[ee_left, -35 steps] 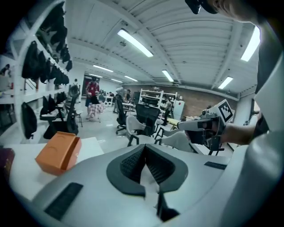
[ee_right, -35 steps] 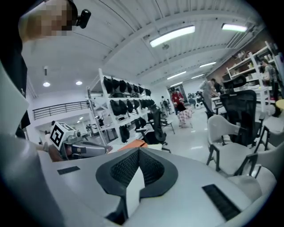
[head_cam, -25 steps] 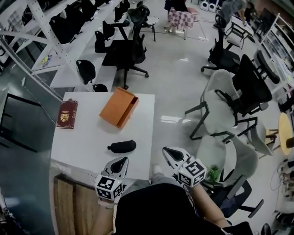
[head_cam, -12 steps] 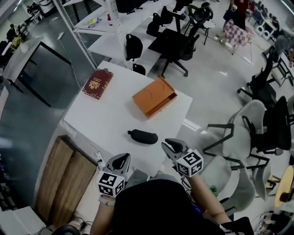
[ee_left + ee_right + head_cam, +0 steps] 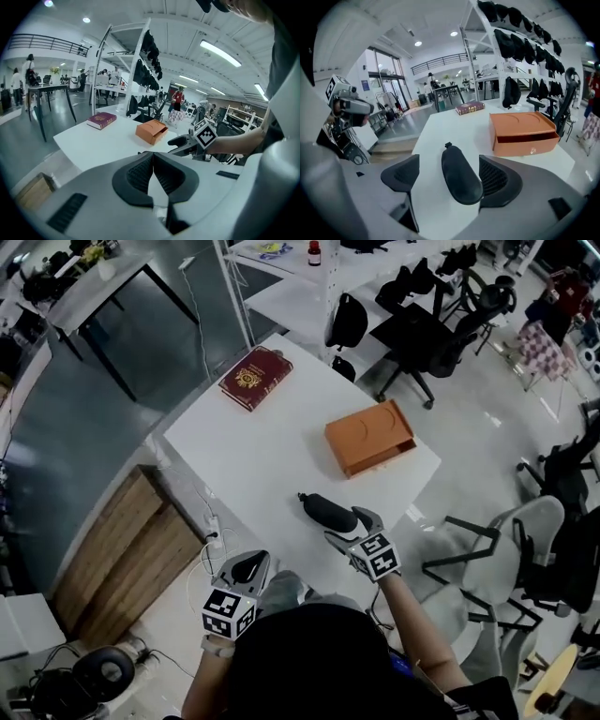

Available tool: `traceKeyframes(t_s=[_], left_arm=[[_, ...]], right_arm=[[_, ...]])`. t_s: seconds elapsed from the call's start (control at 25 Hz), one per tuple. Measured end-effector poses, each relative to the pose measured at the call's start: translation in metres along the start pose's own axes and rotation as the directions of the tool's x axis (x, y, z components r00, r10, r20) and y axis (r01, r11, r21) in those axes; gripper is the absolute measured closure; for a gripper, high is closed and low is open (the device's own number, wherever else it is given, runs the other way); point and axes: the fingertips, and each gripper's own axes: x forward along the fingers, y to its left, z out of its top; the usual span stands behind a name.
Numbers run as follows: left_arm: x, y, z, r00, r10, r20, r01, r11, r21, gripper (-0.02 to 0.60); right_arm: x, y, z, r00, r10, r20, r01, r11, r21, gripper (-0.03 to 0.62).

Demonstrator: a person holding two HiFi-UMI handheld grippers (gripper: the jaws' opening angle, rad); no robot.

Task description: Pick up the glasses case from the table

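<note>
A black glasses case [image 5: 326, 512] lies on the white table [image 5: 253, 460] near its front right edge. My right gripper [image 5: 351, 527] has come over the case's near end. In the right gripper view the case [image 5: 460, 174] lies between the two pads, with a gap on each side. The right gripper [image 5: 451, 180] has its jaws opening and touches nothing. My left gripper [image 5: 246, 569] hangs off the table's near edge, left of the case. In the left gripper view its pads [image 5: 140, 172] meet with nothing between them.
An orange drawer box [image 5: 369, 438] stands just beyond the case, and a red book [image 5: 255, 377] lies at the table's far corner. A wooden cabinet [image 5: 122, 549] sits left of the table. Office chairs [image 5: 427, 329] and a grey chair [image 5: 525, 531] stand to the right.
My right gripper moved forward and down over the table to the glasses case, and its jaws went from shut to wide apart. The left gripper stayed shut near the table's edge.
</note>
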Motion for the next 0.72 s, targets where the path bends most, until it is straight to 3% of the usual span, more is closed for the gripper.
traceKeyframes(t_s=[0.32, 0.72], left_arm=[[-0.024, 0.027, -0.020, 0.997, 0.082, -0.011, -0.082, 0.994, -0.069, 0.561], [-0.041, 0.038, -0.037, 0.990, 0.137, -0.030, -0.140, 0.984, -0.113, 0.561]], right_arm=[[0.057, -0.006, -0.022, 0.987, -0.005, -0.158, -0.009, 0.996, -0.087, 0.178], [0.089, -0.027, -0.043, 0.956, -0.086, -0.280, 0.030, 0.980, -0.198, 0.166]])
